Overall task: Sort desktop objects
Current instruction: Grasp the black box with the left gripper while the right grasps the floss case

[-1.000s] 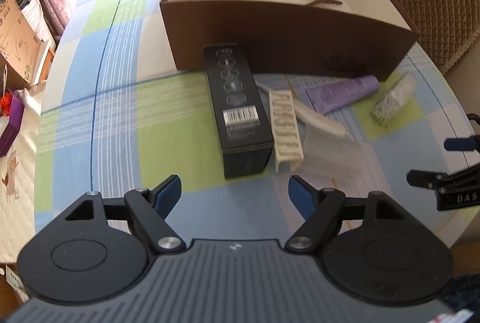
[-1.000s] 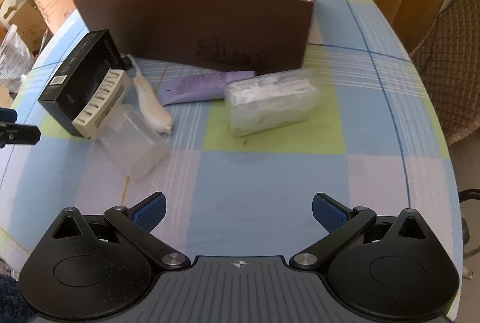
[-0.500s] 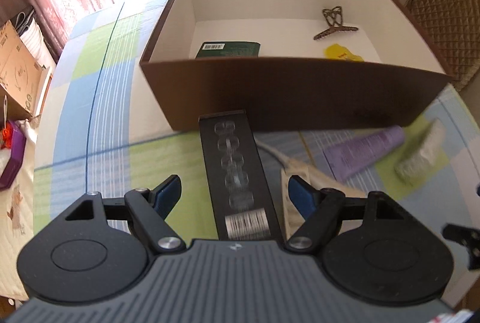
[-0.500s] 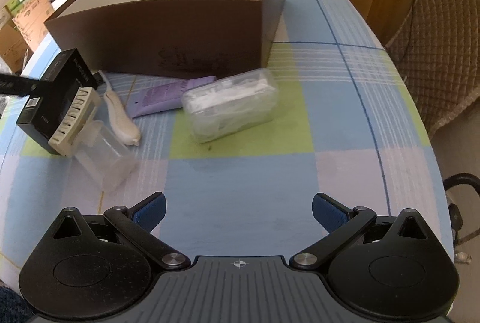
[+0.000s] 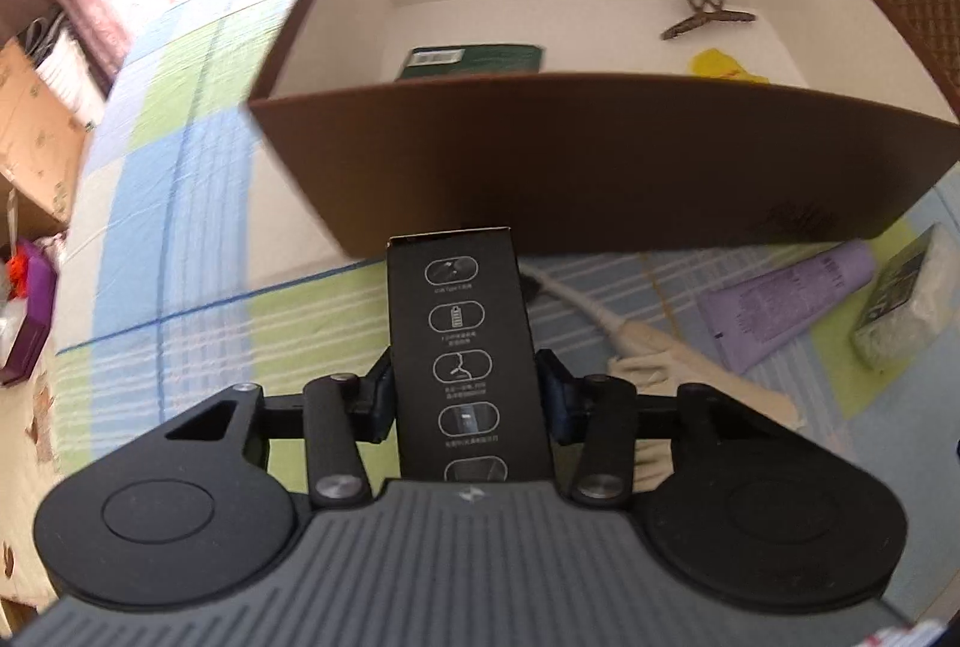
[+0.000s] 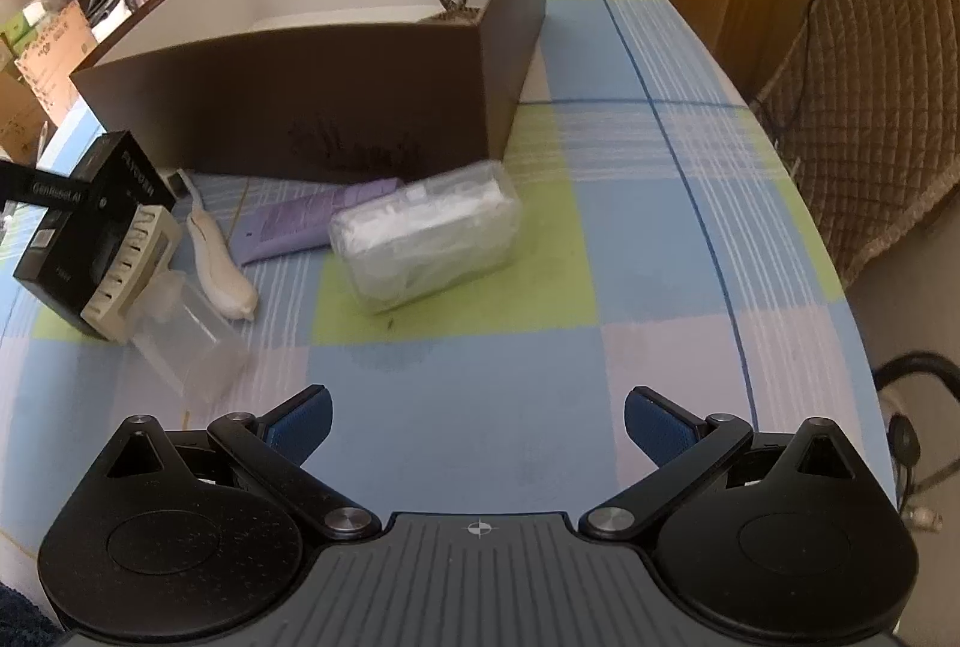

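- Black box (image 5: 465,347) sits clamped between the two pads of the left gripper (image 5: 465,401), its long side running away from the camera toward 12 o'clock, icons facing up.
- Its far end reaches up to the near wall of the brown bin (image 5: 600,167), which fills the view at 12 o'clock.
- Inside the bin lie a green packet (image 5: 474,60) at the left, a brown hair clip (image 5: 702,8) toward 1 o'clock, and something yellow (image 5: 723,65) near the front wall.
- At 3 o'clock from the black box, on the checked cloth (image 5: 198,287), a cream handle (image 5: 648,341) lies slanted, with a purple tube (image 5: 786,305) beyond it and a clear packet (image 5: 906,308) farther right.
- Right gripper (image 6: 477,422) hangs over the cloth with its pads spread wide and nothing between them.
- From it, a clear packet of white things (image 6: 426,242) lies at 12 o'clock, touching the purple tube (image 6: 312,224).
- At 10 o'clock sit a clear tub (image 6: 186,347), the cream handle (image 6: 219,272) and a cream comb-like piece (image 6: 132,275) against the black box (image 6: 90,221).
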The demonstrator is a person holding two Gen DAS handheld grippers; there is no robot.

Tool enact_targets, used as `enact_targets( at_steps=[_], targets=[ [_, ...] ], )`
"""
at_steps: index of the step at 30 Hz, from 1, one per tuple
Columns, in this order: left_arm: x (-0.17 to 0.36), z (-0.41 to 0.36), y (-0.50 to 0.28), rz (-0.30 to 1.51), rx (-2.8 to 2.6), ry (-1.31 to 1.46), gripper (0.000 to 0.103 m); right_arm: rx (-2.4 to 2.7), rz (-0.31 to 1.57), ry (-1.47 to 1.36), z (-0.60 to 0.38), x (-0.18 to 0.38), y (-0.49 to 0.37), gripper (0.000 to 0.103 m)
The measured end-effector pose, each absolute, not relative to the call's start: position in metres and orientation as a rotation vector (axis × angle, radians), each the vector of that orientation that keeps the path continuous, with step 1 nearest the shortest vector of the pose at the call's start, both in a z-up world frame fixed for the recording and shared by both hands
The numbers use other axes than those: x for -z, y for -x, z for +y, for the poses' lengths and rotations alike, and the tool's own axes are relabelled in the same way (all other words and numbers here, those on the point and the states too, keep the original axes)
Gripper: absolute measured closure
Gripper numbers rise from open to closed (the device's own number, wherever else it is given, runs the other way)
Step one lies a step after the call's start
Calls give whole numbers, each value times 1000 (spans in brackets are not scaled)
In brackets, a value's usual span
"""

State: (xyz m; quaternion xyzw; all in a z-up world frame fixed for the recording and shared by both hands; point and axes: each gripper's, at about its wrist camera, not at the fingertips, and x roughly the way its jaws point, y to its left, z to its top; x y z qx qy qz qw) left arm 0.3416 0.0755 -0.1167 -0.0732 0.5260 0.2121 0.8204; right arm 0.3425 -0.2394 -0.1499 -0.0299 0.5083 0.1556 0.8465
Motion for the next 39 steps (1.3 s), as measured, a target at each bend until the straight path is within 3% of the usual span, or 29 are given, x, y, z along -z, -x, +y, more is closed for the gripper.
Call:
enact_targets(
  at_steps=[15,27,28,30,39],
  targets=[
    [115,109,-247,1137,-650,284,62,-491,956,206,-206,154,-386,2],
    [114,109,-228,1143,-668,299,61,-553,945,284,-190,168,-409,3],
    [114,109,-228,1145,-668,299,61,-558,944,292,-189,168,-410,3],
    [116,110,-228,1147,-666,300,61,-572,947,301,-188,169,-411,18],
    [119,109,-228,1159,-655,292,60,-549,957,283,-192,169,-404,19]
  ],
)
